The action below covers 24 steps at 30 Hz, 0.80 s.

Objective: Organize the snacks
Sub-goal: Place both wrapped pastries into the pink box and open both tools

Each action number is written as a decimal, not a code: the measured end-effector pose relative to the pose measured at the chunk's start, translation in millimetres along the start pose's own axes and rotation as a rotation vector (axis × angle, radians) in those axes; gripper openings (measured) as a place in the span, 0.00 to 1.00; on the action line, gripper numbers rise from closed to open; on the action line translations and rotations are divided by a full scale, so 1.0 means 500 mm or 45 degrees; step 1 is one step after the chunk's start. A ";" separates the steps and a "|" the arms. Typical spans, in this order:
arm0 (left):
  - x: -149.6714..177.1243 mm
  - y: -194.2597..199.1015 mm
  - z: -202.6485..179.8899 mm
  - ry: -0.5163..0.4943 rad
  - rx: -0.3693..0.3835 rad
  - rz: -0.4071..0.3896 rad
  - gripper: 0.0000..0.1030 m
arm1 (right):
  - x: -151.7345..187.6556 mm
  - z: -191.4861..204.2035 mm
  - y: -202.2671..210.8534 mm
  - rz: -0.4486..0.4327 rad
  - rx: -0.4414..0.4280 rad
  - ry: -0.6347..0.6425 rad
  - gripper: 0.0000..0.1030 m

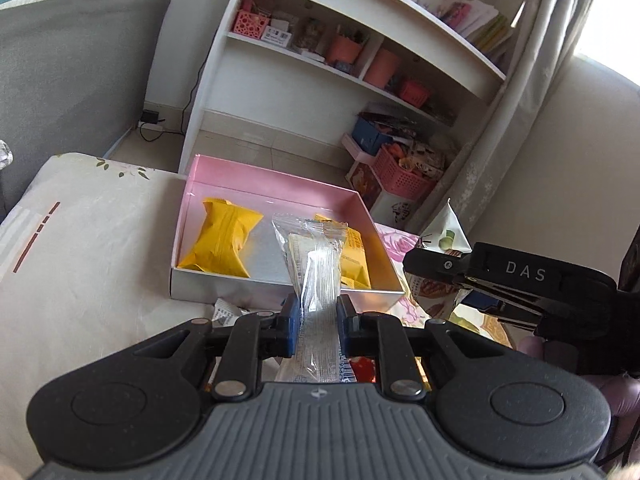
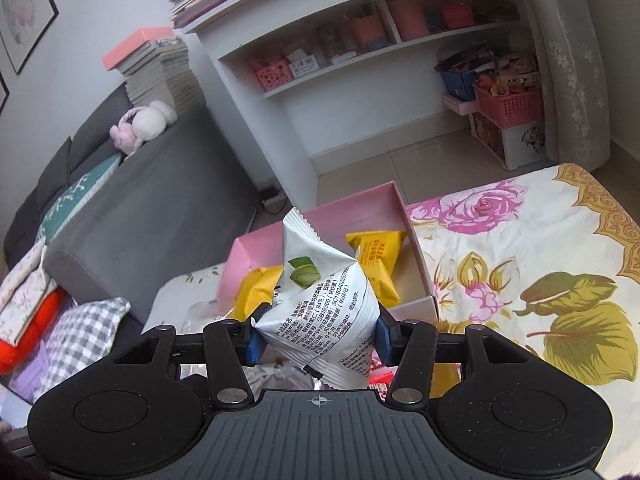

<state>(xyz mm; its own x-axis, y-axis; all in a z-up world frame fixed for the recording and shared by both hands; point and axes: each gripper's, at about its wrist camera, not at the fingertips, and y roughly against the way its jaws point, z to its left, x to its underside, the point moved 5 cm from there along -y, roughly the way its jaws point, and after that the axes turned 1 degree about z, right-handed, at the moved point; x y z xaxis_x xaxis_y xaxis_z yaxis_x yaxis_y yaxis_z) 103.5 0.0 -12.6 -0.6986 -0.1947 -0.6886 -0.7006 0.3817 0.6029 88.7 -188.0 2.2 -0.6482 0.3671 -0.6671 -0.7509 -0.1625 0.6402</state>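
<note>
You had both tools loaded short of the pink box (image 1: 276, 184), ready to drop in beside its two yellow packs (image 1: 220, 240). Your left tool (image 1: 318, 320) was clamped on a clear wafer (image 1: 316, 264); your right tool (image 2: 318, 340) squeezed a white nut bag (image 2: 320, 288).

A white bookshelf (image 2: 304, 60) stands against the wall, holding pink baskets (image 2: 274, 74) and cups. A grey sofa (image 2: 160, 184) carries a plush rabbit (image 2: 146, 122) and a stack of books (image 2: 160, 68). A lace curtain (image 2: 572, 60) hangs at the right.
</note>
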 end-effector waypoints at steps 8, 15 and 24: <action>-0.045 -0.055 0.036 0.037 -0.057 0.023 0.16 | -0.038 -0.014 -0.090 0.068 -0.108 -0.142 0.49; -0.089 -0.113 0.040 0.046 -0.021 0.010 0.16 | -0.059 -0.030 -0.172 0.090 -0.130 -0.198 0.49; -0.083 -0.179 0.065 0.070 -0.039 0.042 0.16 | -0.071 -0.067 -0.242 0.112 -0.195 -0.354 0.49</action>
<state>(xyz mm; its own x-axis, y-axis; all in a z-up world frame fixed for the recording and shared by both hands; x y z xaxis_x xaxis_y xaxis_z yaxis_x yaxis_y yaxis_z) 200.0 3.1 -50.8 -0.7278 -0.2321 -0.6454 -0.6805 0.3611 0.6376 198.3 -211.9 -64.4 -0.6676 0.5785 -0.4687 -0.7178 -0.3330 0.6115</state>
